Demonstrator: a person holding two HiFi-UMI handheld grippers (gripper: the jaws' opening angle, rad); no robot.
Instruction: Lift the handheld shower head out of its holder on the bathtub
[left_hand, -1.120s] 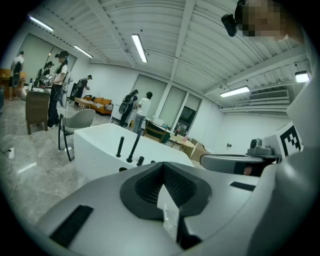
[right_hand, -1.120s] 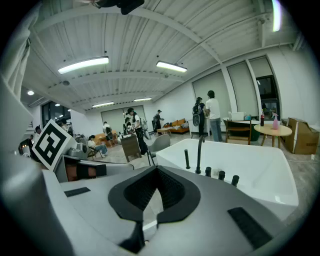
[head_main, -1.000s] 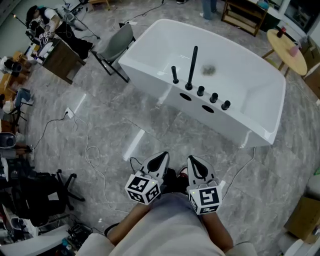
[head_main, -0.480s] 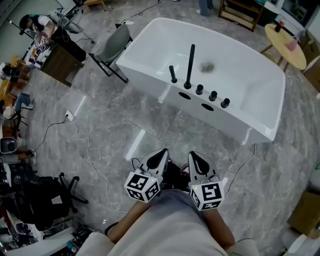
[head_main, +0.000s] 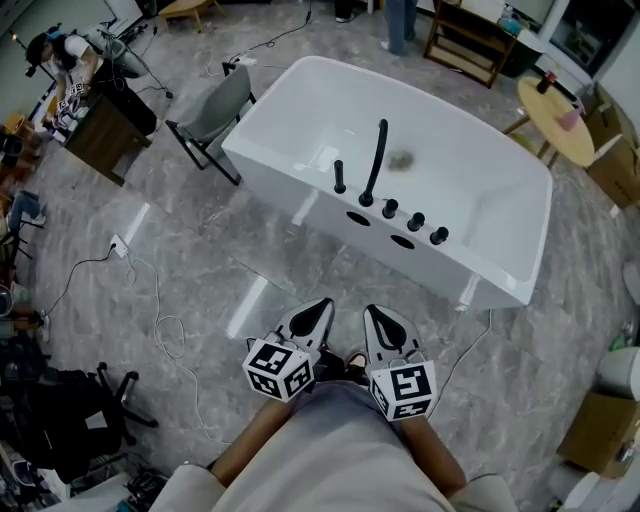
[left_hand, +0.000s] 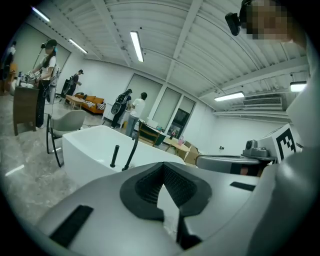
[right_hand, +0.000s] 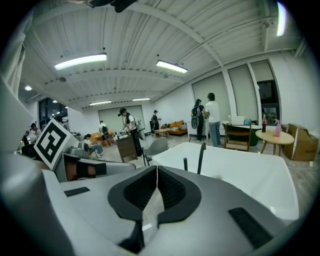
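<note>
A white bathtub (head_main: 300, 150) stands on the grey floor ahead of me. On its near rim are a short upright black handheld shower head (head_main: 339, 177), a tall curved black spout (head_main: 375, 160) and three black knobs (head_main: 414, 221). My left gripper (head_main: 317, 317) and right gripper (head_main: 381, 321) hang side by side well short of the tub, both shut with nothing in them. In the left gripper view the shower head (left_hand: 114, 156) shows beyond the shut left gripper (left_hand: 161, 169). The right gripper view shows the shower head (right_hand: 185, 164) past the shut right gripper (right_hand: 157, 172).
A grey chair (head_main: 215, 105) stands at the tub's left end, with a wooden desk (head_main: 100, 130) further left. A round wooden table (head_main: 555, 105) is at the back right. Cables (head_main: 160, 320) trail on the floor at left. A cardboard box (head_main: 595, 435) sits at the right.
Both grippers have moved forward together toward the tub, which now sits nearer and a little to the left in the head view. Both stay shut.
</note>
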